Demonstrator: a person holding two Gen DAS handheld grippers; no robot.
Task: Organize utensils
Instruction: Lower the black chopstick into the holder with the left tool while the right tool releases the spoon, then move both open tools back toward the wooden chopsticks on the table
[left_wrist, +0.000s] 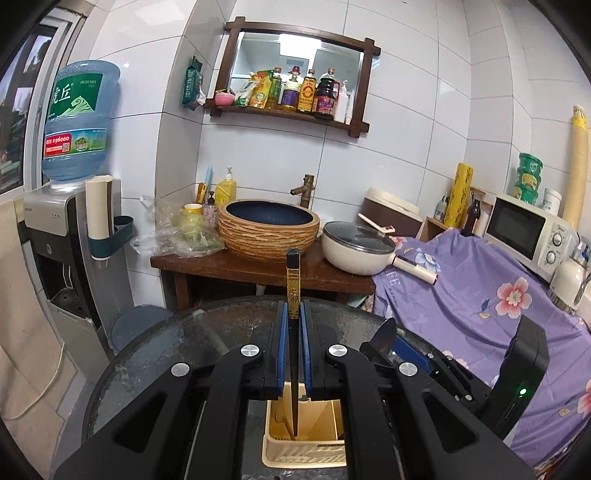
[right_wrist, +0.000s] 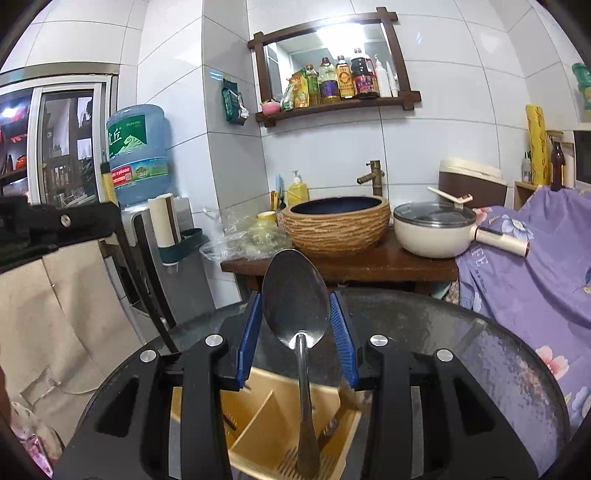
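We find the left gripper (left_wrist: 293, 314) pinched tight on a black chopstick (left_wrist: 293, 332) with a gold band near its upper end — the blue pads (left_wrist: 282, 347) press it from both sides. The chopstick stands upright between them, its top rising past the fingertips and its lower end reaching down into the beige utensil caddy (left_wrist: 304, 448) directly below the gripper. That caddy sits on a round dark glass table (left_wrist: 166, 343).

In the right wrist view, the right gripper (right_wrist: 295, 325) is partly spread and clamped on a metal spoon (right_wrist: 295, 295): the blue pads (right_wrist: 341, 336) bear on the two edges of the bowl. The spoon stands bowl up, its handle running down between the fingers into the caddy (right_wrist: 258, 413), where the handle end rests near the slotted front wall. We note diagonal dividers inside the caddy; which compartment each utensil occupies we cannot tell.

From the left view, the right gripper's black body shows just to the right, close alongside.

Beyond the table stand a wooden counter (left_wrist: 229, 267) with a woven-pattern basin (left_wrist: 267, 230), a cream lidded pan (left_wrist: 356, 245) and, at left, a water dispenser (left_wrist: 59, 236).
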